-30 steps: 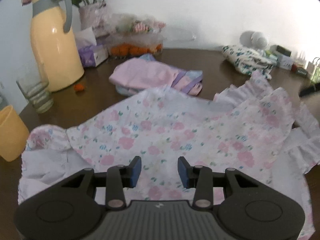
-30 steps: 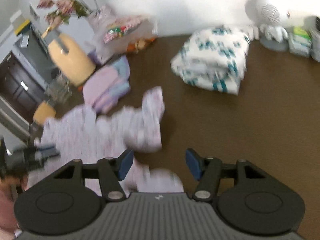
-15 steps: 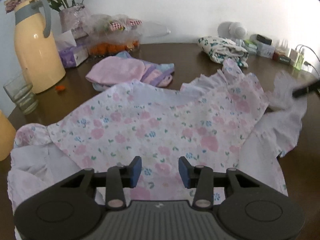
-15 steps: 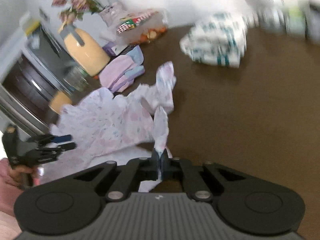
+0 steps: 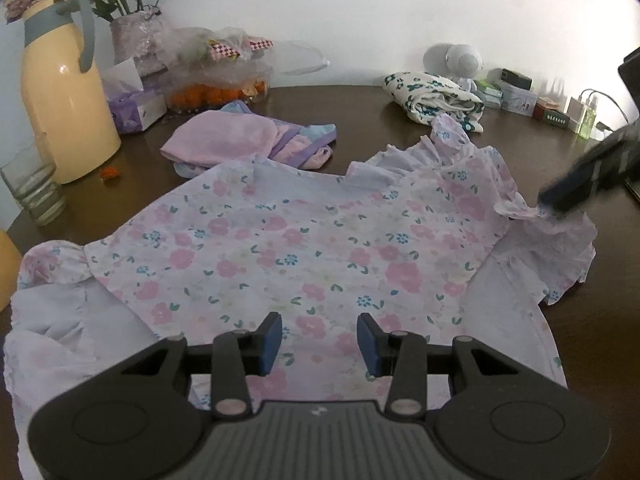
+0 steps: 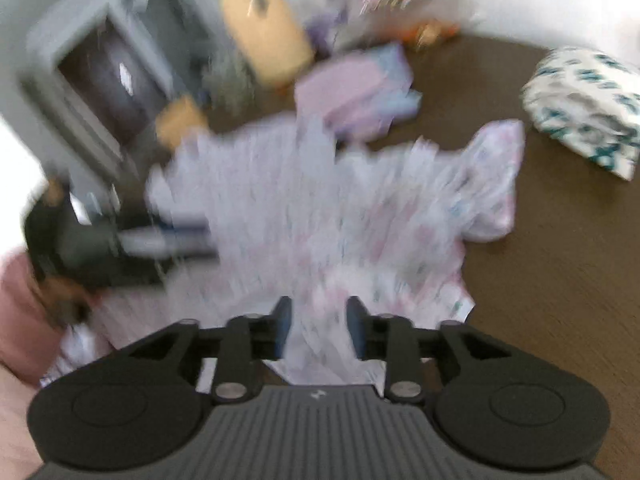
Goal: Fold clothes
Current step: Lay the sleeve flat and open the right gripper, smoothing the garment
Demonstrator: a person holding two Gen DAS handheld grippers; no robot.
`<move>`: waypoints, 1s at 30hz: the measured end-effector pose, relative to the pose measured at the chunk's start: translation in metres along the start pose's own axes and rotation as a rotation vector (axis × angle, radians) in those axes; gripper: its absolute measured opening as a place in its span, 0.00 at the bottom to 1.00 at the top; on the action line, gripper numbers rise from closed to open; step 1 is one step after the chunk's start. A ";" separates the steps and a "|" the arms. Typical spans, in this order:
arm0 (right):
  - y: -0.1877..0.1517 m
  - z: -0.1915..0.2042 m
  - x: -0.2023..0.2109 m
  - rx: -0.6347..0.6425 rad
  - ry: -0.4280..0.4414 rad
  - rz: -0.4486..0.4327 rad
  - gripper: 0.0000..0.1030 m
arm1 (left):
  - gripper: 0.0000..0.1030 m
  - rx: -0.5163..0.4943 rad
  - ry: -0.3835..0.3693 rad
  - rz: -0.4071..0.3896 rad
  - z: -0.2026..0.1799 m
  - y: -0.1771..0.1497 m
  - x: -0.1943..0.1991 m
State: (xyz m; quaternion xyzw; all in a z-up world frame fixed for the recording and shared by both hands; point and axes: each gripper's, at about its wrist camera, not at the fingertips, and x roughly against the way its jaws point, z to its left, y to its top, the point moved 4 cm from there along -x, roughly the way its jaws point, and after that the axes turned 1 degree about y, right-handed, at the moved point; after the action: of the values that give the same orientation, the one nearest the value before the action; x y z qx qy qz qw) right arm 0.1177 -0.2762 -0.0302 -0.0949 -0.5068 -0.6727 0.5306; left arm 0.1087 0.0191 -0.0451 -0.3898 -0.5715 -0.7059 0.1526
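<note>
A white garment with pink and blue flowers (image 5: 304, 248) lies spread on the dark brown table (image 5: 360, 108); its ruffled sleeve (image 5: 552, 236) sits at the right. My left gripper (image 5: 318, 340) is open and empty, just above the garment's near hem. My right gripper (image 6: 318, 324) is open over the garment's edge (image 6: 328, 344), with cloth lying between its fingers; this view is blurred. The right gripper also shows in the left wrist view (image 5: 588, 176), at the ruffled sleeve.
A folded pink garment (image 5: 236, 144) and a folded white-and-teal one (image 5: 432, 96) lie farther back. A yellow jug (image 5: 64, 92), a glass (image 5: 32, 188), a tissue box (image 5: 136, 108), a fruit container (image 5: 216, 84) and small bottles (image 5: 560, 112) line the table's back.
My right gripper was shut on the ruffled sleeve half a second ago and has now opened, letting it go. The left gripper has hardly moved.
</note>
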 end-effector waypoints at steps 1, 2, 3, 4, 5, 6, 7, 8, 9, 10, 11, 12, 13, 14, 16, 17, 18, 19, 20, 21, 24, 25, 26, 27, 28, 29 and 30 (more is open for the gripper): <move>0.006 -0.009 0.015 -0.045 0.019 -0.061 0.35 | 0.39 0.003 -0.001 -0.003 0.001 -0.001 0.001; 0.009 -0.017 0.026 -0.081 0.019 -0.107 0.36 | 0.39 0.006 -0.002 -0.005 0.002 -0.001 0.002; 0.012 -0.024 0.031 -0.100 0.001 -0.131 0.36 | 0.39 0.008 -0.003 -0.008 0.002 -0.002 0.004; 0.012 -0.033 0.030 -0.099 -0.049 -0.132 0.36 | 0.39 0.011 -0.005 -0.011 0.003 -0.002 0.005; 0.012 -0.041 0.028 -0.099 -0.097 -0.132 0.36 | 0.39 0.017 -0.002 -0.011 0.005 -0.004 0.006; 0.010 -0.049 0.019 -0.107 -0.115 -0.112 0.36 | 0.39 0.024 0.001 -0.012 0.007 -0.006 0.008; 0.008 -0.057 0.010 -0.115 -0.131 -0.093 0.36 | 0.39 0.030 0.004 -0.012 0.009 -0.008 0.009; 0.007 -0.063 0.002 -0.132 -0.111 -0.093 0.36 | 0.39 0.036 0.007 -0.013 0.011 -0.010 0.011; 0.006 -0.068 -0.006 -0.148 -0.091 -0.094 0.36 | 0.39 0.043 0.015 -0.010 0.014 -0.011 0.012; 0.008 -0.072 -0.011 -0.165 -0.067 -0.115 0.36 | 0.39 0.050 0.023 -0.008 0.017 -0.013 0.013; 0.009 -0.075 -0.016 -0.181 -0.043 -0.136 0.38 | 0.40 0.056 0.032 -0.005 0.020 -0.015 0.014; 0.010 -0.078 -0.019 -0.202 -0.019 -0.149 0.38 | 0.40 0.063 0.040 -0.002 0.023 -0.017 0.015; 0.010 -0.079 -0.023 -0.234 0.014 -0.149 0.36 | 0.41 0.069 0.049 0.002 0.026 -0.019 0.016; 0.010 -0.080 -0.027 -0.265 0.045 -0.148 0.16 | 0.43 0.077 0.057 0.002 0.029 -0.021 0.018; 0.006 -0.082 -0.025 -0.275 0.025 -0.130 0.00 | 0.43 0.097 0.073 0.002 0.036 -0.026 0.021; 0.004 -0.083 -0.024 -0.280 0.016 -0.121 0.00 | 0.43 0.108 0.080 0.002 0.040 -0.027 0.022; 0.003 -0.085 -0.024 -0.286 0.006 -0.111 0.00 | 0.43 0.119 0.088 0.002 0.045 -0.029 0.023; 0.001 -0.086 -0.023 -0.291 -0.004 -0.102 0.00 | 0.43 0.133 0.100 0.000 0.050 -0.031 0.024; -0.001 -0.087 -0.022 -0.296 -0.013 -0.093 0.00 | 0.43 0.148 0.114 0.000 0.056 -0.032 0.025; -0.003 -0.088 -0.021 -0.301 -0.023 -0.083 0.00 | 0.43 0.164 0.130 -0.001 0.062 -0.033 0.026; -0.008 -0.091 -0.018 -0.317 -0.052 -0.055 0.00 | 0.41 0.206 0.166 0.004 0.079 -0.037 0.026; -0.010 -0.092 -0.017 -0.322 -0.061 -0.046 0.00 | 0.37 0.210 0.172 0.013 0.082 -0.039 0.024; -0.012 -0.093 -0.016 -0.327 -0.071 -0.037 0.00 | 0.32 0.214 0.179 0.022 0.085 -0.041 0.023; -0.013 -0.094 -0.015 -0.332 -0.080 -0.028 0.00 | 0.32 0.208 0.185 0.019 0.086 -0.042 0.023; -0.013 -0.094 -0.014 -0.337 -0.067 -0.034 0.00 | 0.32 0.200 0.192 0.021 0.087 -0.042 0.022; -0.013 -0.095 -0.012 -0.341 -0.054 -0.040 0.00 | 0.33 0.199 0.195 0.023 0.088 -0.042 0.022; -0.013 -0.095 -0.010 -0.345 -0.041 -0.046 0.00 | 0.33 0.201 0.193 0.022 0.089 -0.042 0.022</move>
State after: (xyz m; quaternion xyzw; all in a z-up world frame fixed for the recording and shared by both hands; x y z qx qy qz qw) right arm 0.1505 -0.3461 -0.0887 -0.1869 -0.3965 -0.7597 0.4803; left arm 0.0999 0.1188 -0.0541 -0.3092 -0.6175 -0.6777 0.2527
